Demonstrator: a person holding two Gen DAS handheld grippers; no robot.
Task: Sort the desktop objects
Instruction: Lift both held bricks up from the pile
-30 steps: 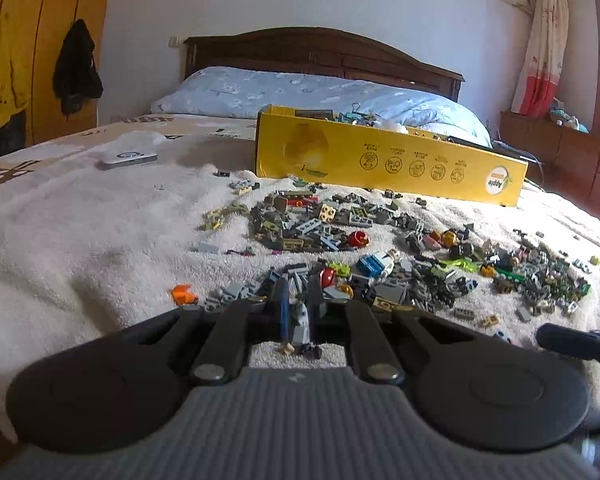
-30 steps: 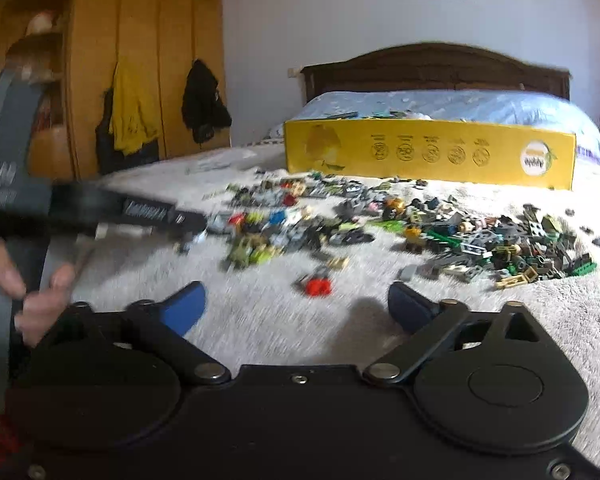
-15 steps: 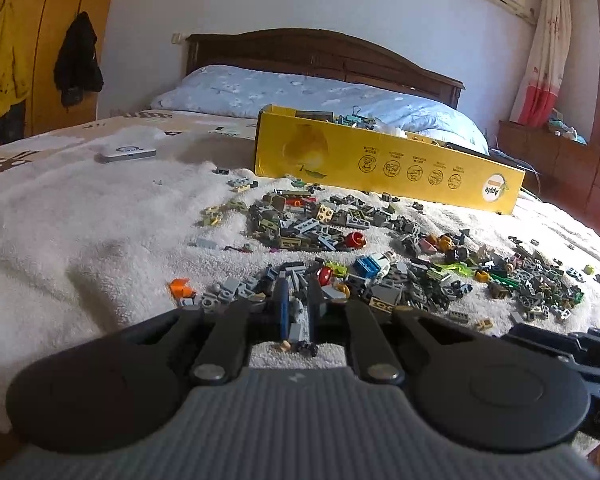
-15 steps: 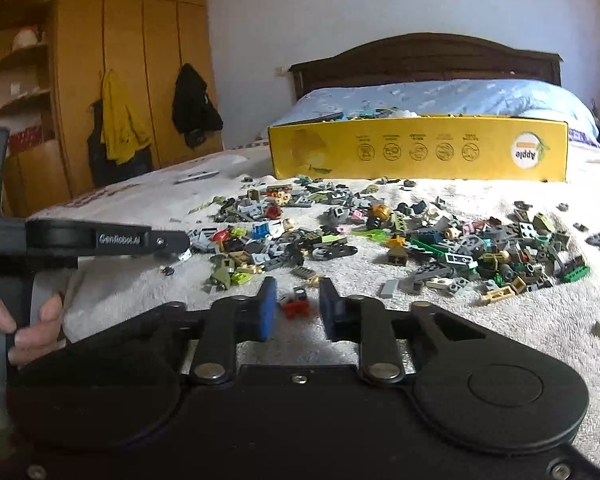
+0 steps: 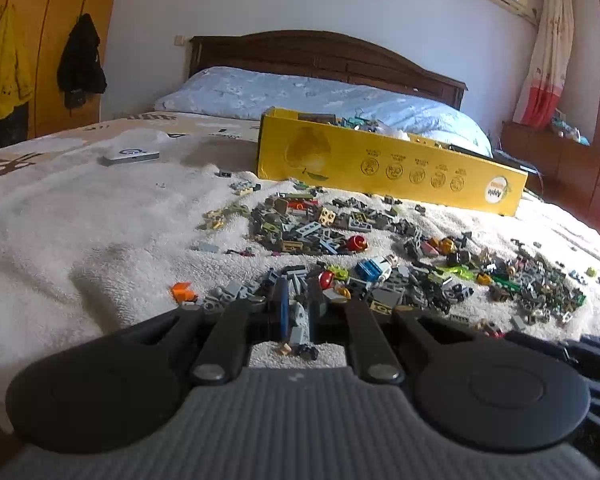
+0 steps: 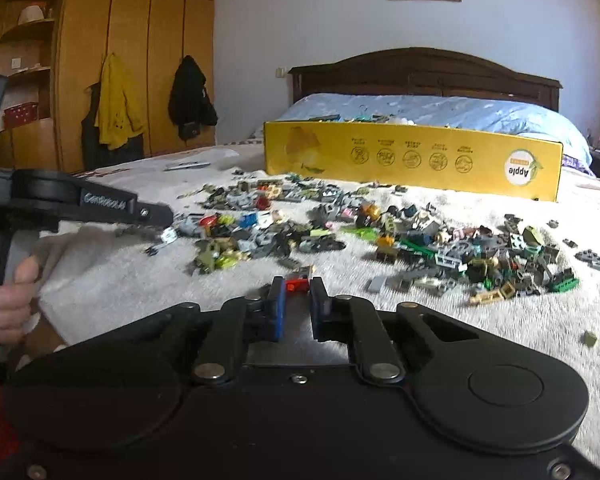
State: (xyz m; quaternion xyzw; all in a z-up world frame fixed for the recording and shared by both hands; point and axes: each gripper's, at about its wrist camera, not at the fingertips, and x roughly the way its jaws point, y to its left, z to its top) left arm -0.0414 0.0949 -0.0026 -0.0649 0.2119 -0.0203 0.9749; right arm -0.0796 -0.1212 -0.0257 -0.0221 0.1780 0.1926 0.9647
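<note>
Many small toy bricks [image 5: 340, 248] lie scattered on a white fleece blanket [image 5: 80, 240] on a bed; they also show in the right wrist view [image 6: 420, 240]. A long yellow cardboard box [image 5: 388, 164] with bricks inside stands behind them, also seen from the right wrist [image 6: 412, 160]. My left gripper [image 5: 298, 308] is shut on a grey brick piece [image 5: 300, 320] at the pile's near edge. My right gripper [image 6: 298, 292] is shut on a small red brick piece [image 6: 297, 283], just off the blanket. The left gripper also shows in the right wrist view [image 6: 156, 216].
An orange brick [image 5: 182, 292] lies apart at the left. A white flat device [image 5: 130, 156] lies farther back left. Pillows [image 5: 300, 96] and a dark headboard [image 5: 324, 52] are behind the box. A wardrobe with hanging clothes [image 6: 116, 104] stands at the left.
My right gripper closed from wide open onto the small red brick piece and came nearer to the pile. The left gripper stayed shut on its grey piece, hardly moving.
</note>
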